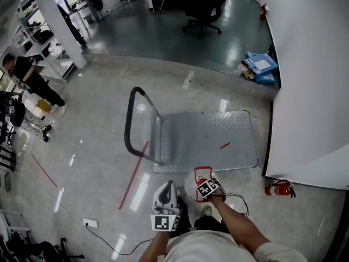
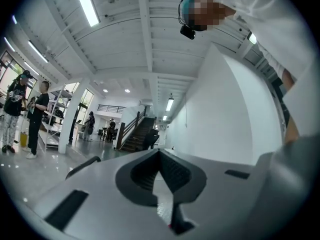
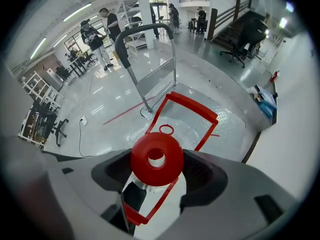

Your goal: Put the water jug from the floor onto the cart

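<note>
Right gripper (image 3: 159, 181) has its fingers clamped on the neck of the water jug (image 3: 156, 157), just under the red cap, with the red carry handle (image 3: 192, 105) tipped toward the cart (image 3: 220, 119). Only that view shows the grip; the head view puts the jug at the person's feet by the deck's near edge, floor contact unclear. Left gripper (image 2: 160, 153) points at the ceiling, fingers pressed together on nothing; farther off are the cart's push handle (image 1: 130, 125) and a fire extinguisher (image 1: 278, 189).
</note>
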`<action>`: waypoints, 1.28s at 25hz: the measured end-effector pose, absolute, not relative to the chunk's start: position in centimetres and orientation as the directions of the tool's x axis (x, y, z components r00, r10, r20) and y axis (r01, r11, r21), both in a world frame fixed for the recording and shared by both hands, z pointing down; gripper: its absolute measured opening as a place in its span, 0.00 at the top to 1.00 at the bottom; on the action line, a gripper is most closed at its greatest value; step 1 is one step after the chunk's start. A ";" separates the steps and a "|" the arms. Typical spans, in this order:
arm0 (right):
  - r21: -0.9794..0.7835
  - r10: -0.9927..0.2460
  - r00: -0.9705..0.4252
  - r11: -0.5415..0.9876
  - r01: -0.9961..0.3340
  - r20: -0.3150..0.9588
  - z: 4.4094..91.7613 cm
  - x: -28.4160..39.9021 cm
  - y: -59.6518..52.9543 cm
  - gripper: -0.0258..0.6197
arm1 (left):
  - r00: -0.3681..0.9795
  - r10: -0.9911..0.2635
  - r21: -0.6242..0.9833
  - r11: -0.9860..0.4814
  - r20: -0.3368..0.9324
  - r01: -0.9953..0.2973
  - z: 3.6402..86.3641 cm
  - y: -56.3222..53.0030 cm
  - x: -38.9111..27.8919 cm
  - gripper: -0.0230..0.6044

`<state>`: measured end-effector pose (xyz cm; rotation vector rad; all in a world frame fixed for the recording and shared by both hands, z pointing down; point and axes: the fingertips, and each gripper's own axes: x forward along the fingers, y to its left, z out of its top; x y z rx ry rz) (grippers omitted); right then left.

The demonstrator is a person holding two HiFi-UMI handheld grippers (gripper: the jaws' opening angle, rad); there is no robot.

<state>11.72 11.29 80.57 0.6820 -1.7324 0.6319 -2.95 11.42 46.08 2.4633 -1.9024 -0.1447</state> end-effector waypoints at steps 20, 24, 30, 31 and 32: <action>-0.083 -0.164 -0.232 0.620 -0.780 0.959 83.3 7.5 -6.6 0.49 | 0.369 -0.929 0.083 -0.371 -0.030 -0.925 48.5 -10.7 -8.3 0.96; -0.075 -0.170 -0.225 0.617 -0.784 0.959 84.5 6.2 -10.0 0.49 | 0.374 -0.927 0.103 -0.373 -0.003 -0.922 49.4 -13.0 -9.2 0.96; -0.080 -0.170 -0.232 0.619 -0.781 0.958 86.3 4.6 -14.2 0.49 | 0.377 -0.926 0.096 -0.373 0.018 -0.923 50.8 -15.7 -10.5 0.96; -0.081 -0.173 -0.234 0.615 -0.784 0.957 86.6 4.5 -14.9 0.49 | 0.377 -0.926 0.095 -0.373 0.017 -0.923 51.1 -16.0 -10.7 0.96; -0.082 -0.178 -0.238 0.611 -0.788 0.955 86.7 4.4 -15.5 0.49 | 0.377 -0.926 0.095 -0.373 0.017 -0.923 51.4 -16.4 -10.7 0.96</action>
